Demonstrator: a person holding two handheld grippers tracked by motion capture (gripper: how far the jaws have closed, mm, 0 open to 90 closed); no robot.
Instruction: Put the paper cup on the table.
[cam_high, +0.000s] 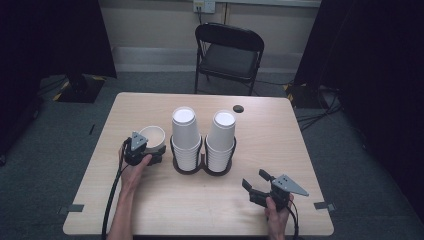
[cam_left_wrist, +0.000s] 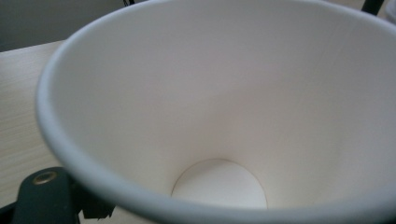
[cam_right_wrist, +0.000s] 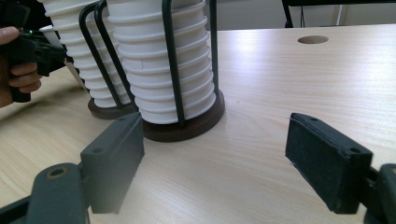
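Observation:
A single white paper cup (cam_high: 152, 135) stands upright left of the cup holder, and my left gripper (cam_high: 156, 150) sits against its near side. In the left gripper view I look down into the cup (cam_left_wrist: 224, 102). Its rim covers the pads, leaving one black finger (cam_left_wrist: 44, 196) showing at the bottom left, so I cannot tell whether the pads press on the cup. Two tall stacks of upside-down white cups (cam_high: 186, 135) (cam_high: 221, 137) stand in a black wire holder (cam_high: 202, 167). My right gripper (cam_high: 254, 179) (cam_right_wrist: 215, 158) rests open near the table's front right, with nothing between its jaws.
The holder's brown base (cam_right_wrist: 187, 126) and both stacks (cam_right_wrist: 163, 60) rise just beyond the right gripper's jaws. A round hole (cam_high: 238, 108) marks the far side of the wooden table (cam_high: 200, 210). A black folding chair (cam_high: 229, 52) stands behind the table.

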